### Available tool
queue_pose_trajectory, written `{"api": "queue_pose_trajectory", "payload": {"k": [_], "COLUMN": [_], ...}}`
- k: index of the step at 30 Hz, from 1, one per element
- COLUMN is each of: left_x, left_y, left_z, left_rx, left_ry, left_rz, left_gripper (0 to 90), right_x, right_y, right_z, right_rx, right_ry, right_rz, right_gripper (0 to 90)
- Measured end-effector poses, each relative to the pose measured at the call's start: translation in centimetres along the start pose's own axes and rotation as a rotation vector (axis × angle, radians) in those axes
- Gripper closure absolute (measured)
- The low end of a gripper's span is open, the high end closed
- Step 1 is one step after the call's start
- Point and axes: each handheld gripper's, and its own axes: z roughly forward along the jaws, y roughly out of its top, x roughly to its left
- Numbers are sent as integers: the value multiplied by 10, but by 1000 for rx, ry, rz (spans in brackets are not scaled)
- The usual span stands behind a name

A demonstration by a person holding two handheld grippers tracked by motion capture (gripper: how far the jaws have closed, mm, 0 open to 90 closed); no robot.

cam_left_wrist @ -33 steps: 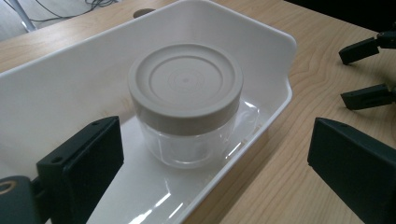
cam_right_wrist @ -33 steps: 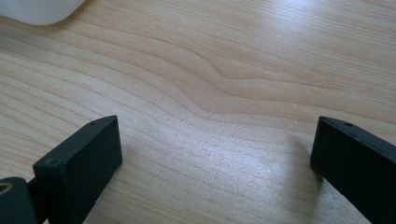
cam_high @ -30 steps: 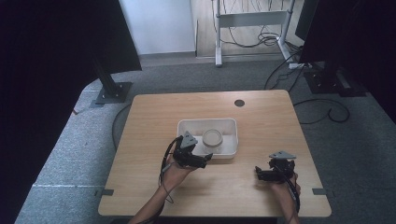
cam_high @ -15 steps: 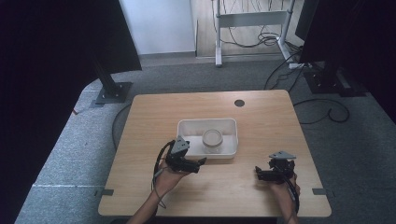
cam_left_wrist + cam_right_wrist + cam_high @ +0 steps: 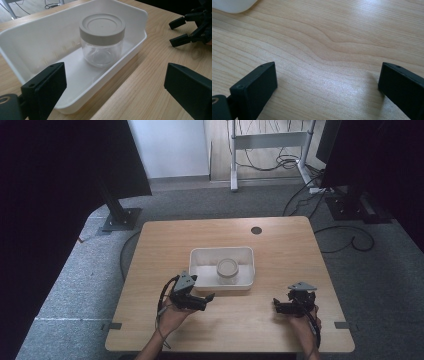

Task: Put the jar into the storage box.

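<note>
A clear glass jar [image 5: 227, 270] with a grey-white screw lid stands upright in a white tray [image 5: 200, 254] at the middle of the wooden table. My left gripper [image 5: 206, 301] is open and holds nothing, just in front of the tray's near left corner. In the left gripper view the jar [image 5: 102, 40] stands past the tray wall [image 5: 37, 32], beyond the wide-apart jaws of the left gripper [image 5: 113, 75]. My right gripper [image 5: 276, 306] lies low near the front right of the table, open and holding nothing. The right gripper [image 5: 327, 75] has bare wood between its jaws.
The wooden table [image 5: 210, 240] has a round cable hole [image 5: 256, 230] at the back. The tray's corner [image 5: 232, 5] edges into the right gripper view. The right gripper [image 5: 190, 27] appears far off in the left gripper view. Dark stands and cables surround the table.
My left gripper has drawn back from the tray's front wall toward the table's front edge and a little left. The right gripper and the jar have stayed put.
</note>
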Motion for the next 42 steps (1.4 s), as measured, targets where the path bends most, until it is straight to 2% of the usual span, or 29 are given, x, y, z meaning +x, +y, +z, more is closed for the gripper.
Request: {"api": "queue_pose_trajectory", "payload": {"k": [25, 30, 37, 42], "left_x": [8, 12, 15, 17], "left_y": [-34, -48, -59, -70], "left_z": [-21, -22, -20, -16], "left_rx": [-9, 19, 54, 102], "left_ry": [22, 30, 36, 39], "left_rz": [-19, -37, -45, -43], "left_gripper": [43, 43, 47, 50], "right_x": [0, 0, 0, 0], "right_y": [0, 0, 0, 0], "right_z": [0, 0, 0, 0], "right_rx": [0, 0, 0, 0], "right_ry": [4, 5, 6, 7], "right_rz": [-5, -7, -7, -9], "right_gripper": [13, 13, 13, 14]}}
